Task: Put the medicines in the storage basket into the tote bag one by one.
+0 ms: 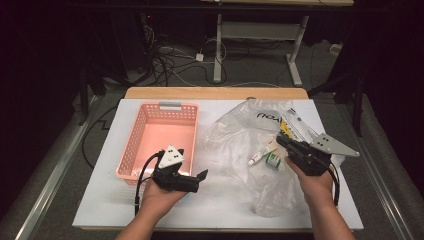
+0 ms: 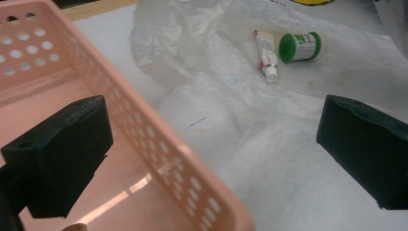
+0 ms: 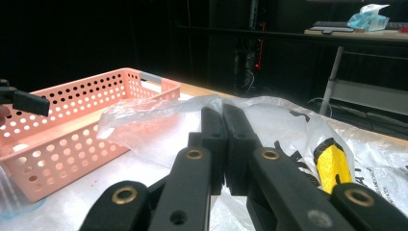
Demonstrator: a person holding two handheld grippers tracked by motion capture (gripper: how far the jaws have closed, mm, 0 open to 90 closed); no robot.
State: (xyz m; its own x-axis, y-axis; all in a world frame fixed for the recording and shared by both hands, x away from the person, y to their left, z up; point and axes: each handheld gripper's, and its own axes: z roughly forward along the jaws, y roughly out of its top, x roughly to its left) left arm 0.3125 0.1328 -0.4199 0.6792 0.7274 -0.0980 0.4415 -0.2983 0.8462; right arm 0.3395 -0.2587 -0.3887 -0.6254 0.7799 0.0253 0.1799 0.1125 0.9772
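Tube (image 1: 261,154) and green-capped bottle (image 1: 273,159) lie on plastic bag (image 1: 235,135), right of pink basket (image 1: 131,150); my left gripper (image 1: 202,175) jaws wide apart, near basket corner; my right gripper (image 1: 281,141) pinched together on bag edge – keep bag pinned, swing left gripper right, straddle tube squarely before closing

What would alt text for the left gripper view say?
Two open black jaws frame a table scene: a pink basket at left, crumpled clear plastic at right. On the plastic lie a small white tube and a green-capped bottle.
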